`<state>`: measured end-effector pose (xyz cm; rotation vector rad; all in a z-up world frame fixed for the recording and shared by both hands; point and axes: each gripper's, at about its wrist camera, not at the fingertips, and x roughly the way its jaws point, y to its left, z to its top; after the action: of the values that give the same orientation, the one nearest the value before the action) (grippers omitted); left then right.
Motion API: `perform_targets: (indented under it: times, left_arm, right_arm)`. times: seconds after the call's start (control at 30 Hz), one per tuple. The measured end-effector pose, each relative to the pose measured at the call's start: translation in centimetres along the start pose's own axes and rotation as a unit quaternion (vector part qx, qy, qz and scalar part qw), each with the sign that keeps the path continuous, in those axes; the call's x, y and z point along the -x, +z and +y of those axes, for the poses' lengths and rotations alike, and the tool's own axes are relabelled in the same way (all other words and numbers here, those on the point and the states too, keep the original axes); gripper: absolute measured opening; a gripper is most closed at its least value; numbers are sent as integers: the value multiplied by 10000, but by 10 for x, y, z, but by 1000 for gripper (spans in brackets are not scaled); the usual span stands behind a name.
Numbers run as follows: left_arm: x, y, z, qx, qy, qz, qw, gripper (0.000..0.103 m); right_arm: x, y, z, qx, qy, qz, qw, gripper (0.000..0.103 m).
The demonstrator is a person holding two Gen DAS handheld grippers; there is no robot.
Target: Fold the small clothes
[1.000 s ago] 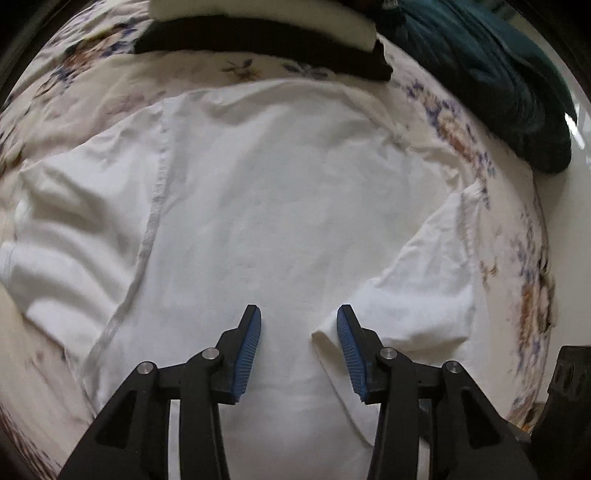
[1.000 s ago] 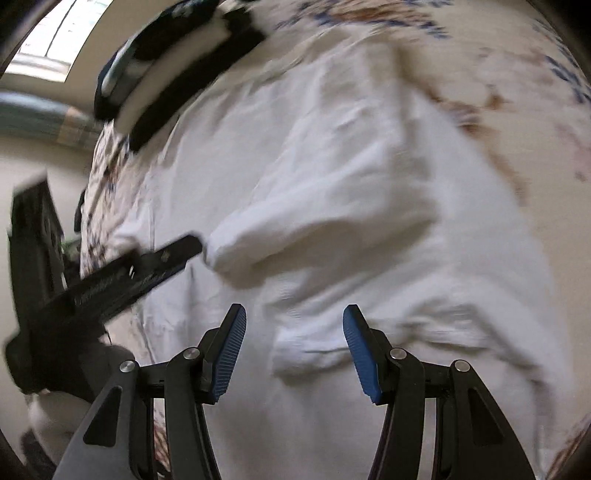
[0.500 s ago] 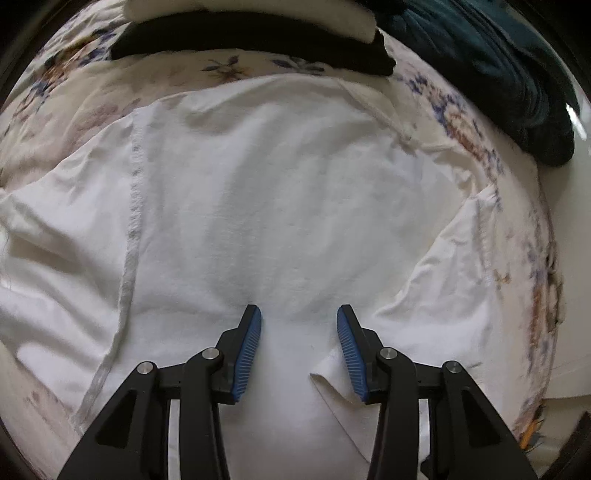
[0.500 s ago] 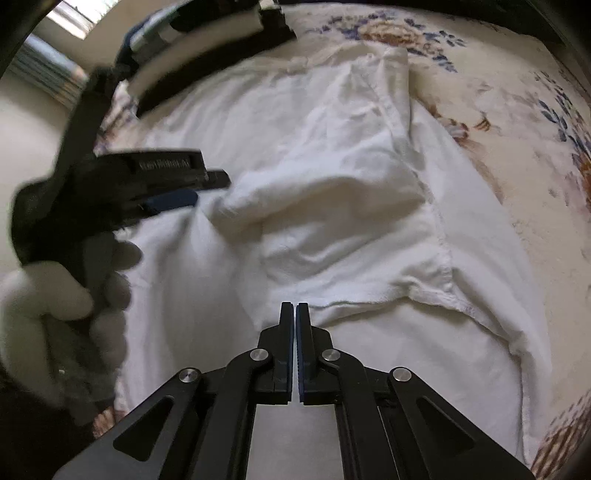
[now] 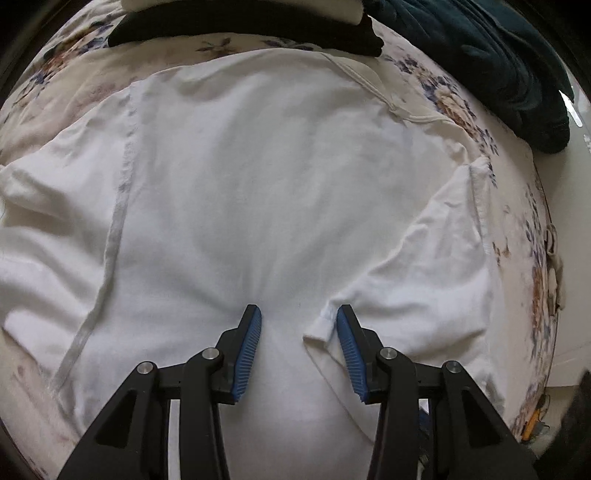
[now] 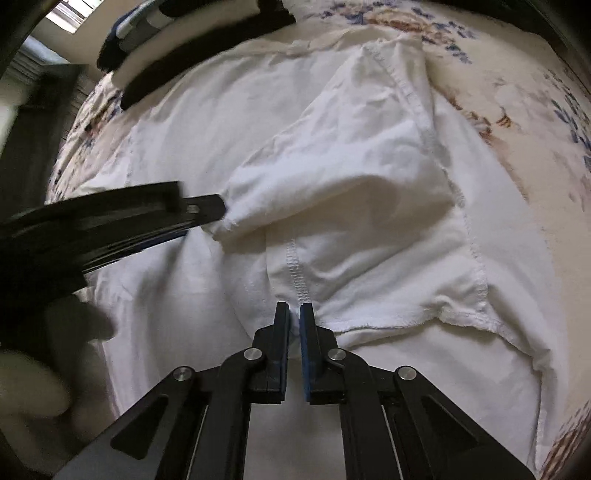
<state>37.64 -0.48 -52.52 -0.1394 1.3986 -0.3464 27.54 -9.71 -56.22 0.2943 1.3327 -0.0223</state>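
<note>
I see a white T-shirt point(image 5: 266, 192) spread flat on a bed sheet with flower print point(image 5: 458, 110). It covers most of the sheet in both views. My left gripper point(image 5: 298, 325) is open, with its two blue pads well apart, and it hovers low over the middle of the shirt. The hem corner of the folded sleeve point(image 5: 424, 266) lies just beside the right pad; I cannot tell if it touches the pad. From the right wrist camera the same left gripper point(image 6: 207, 208) comes in from the left side, blurred, and its tip is at the end of the sleeve point(image 6: 351, 177), which is folded inward over the body of the shirt.

My right gripper point(image 6: 294, 325) is nearly closed. Its blue pads pinch a small piece of white cloth at the seam point(image 6: 295, 266), where the sleeve joins the side of the shirt. A thin gap remains between the pads, filled with cloth.

At the far edge of the bed lies a stack of folded clothes point(image 5: 243, 22), black and white. To the right of it is a dark teal garment point(image 5: 491, 59), heaped near the edge of the sheet.
</note>
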Motion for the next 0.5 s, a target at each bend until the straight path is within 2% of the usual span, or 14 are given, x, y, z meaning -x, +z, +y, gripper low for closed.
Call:
perform_targets:
  times: [0.17,0.4,0.5]
  left_arm:
    - [0,10,8,224,-210,-25,9995,40]
    - [-1,11,8,81,-143,-22,9999,40]
    - [1,13,13,199,-262,23,9995,40]
  right_arm:
    - [18,-16,-8,26,56,97,9999,6]
    - [43,-51,-39,180,8,231,9996,6]
    - [50,-59,-47,359,22,274,9990,6]
